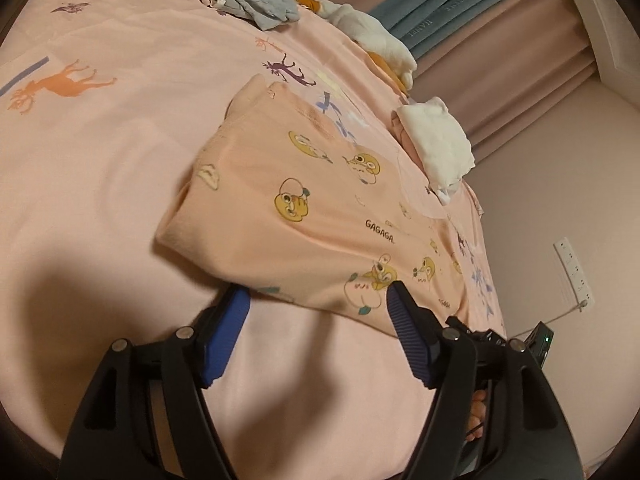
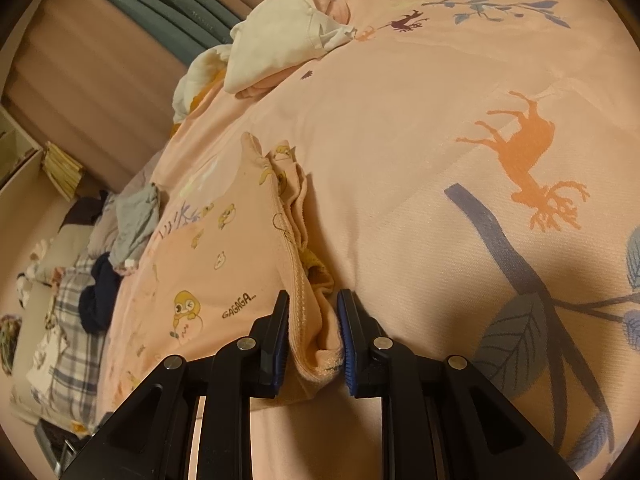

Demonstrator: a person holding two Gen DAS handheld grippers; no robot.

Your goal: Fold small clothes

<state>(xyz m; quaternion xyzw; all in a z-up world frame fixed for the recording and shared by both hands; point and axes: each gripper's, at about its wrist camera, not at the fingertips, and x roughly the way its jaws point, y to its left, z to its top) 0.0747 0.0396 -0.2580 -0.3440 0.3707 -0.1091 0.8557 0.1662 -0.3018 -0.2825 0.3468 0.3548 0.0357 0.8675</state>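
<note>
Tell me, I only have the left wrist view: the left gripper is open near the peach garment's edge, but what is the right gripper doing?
Observer: The right gripper is shut on the garment, pinching a bunched edge with a ribbed hem.
Operator: Is the garment flat there?
Observer: No. Several layers stand up in a ridge running away from the right gripper.
Operator: Anything else on that side I can't see?
Observer: A dark navy item lies on plaid fabric beyond the garment.
</note>
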